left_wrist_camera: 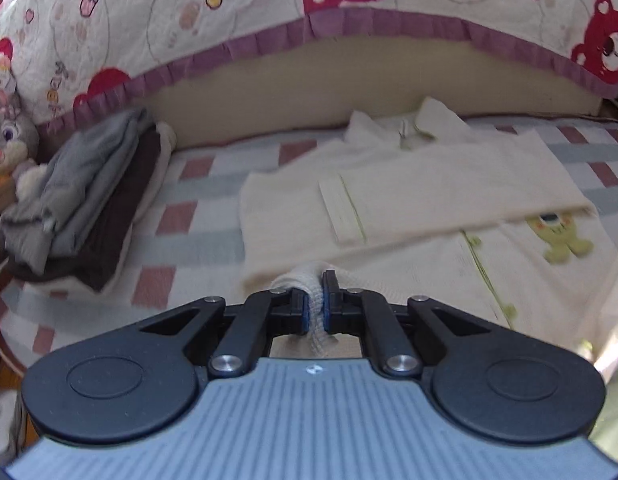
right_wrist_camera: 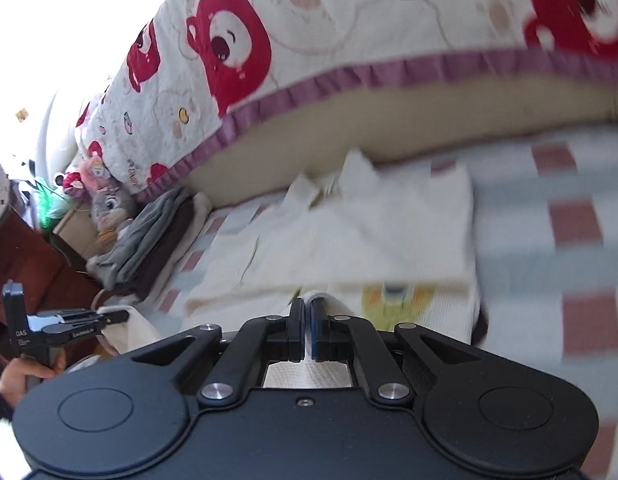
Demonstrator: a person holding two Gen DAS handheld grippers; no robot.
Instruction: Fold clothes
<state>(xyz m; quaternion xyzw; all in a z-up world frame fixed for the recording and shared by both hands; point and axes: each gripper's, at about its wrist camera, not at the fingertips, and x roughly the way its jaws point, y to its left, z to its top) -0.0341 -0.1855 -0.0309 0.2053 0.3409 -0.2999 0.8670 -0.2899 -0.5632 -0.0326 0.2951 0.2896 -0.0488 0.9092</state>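
Note:
A cream knitted garment (left_wrist_camera: pixel 409 200) with a green-and-yellow bear patch (left_wrist_camera: pixel 561 240) lies on a checked blanket, its sleeves folded across the body. My left gripper (left_wrist_camera: pixel 316 300) is shut on a bunched bit of the garment's near hem, and the knit shows between its pads. In the right wrist view the same garment (right_wrist_camera: pixel 369 232) is blurred. My right gripper (right_wrist_camera: pixel 307 320) is shut on the near hem too, beside the bear patch (right_wrist_camera: pixel 397 300). At the far left of that view a hand holds the left gripper (right_wrist_camera: pixel 109 316) on cream cloth.
A stack of folded grey and dark brown clothes (left_wrist_camera: pixel 81 196) sits at the left of the blanket (left_wrist_camera: pixel 213 208). A plush rabbit (left_wrist_camera: pixel 9 148) leans beside it. Behind stands a cushion (left_wrist_camera: pixel 349 76) under a bear-print quilt (left_wrist_camera: pixel 229 12) with a purple frill.

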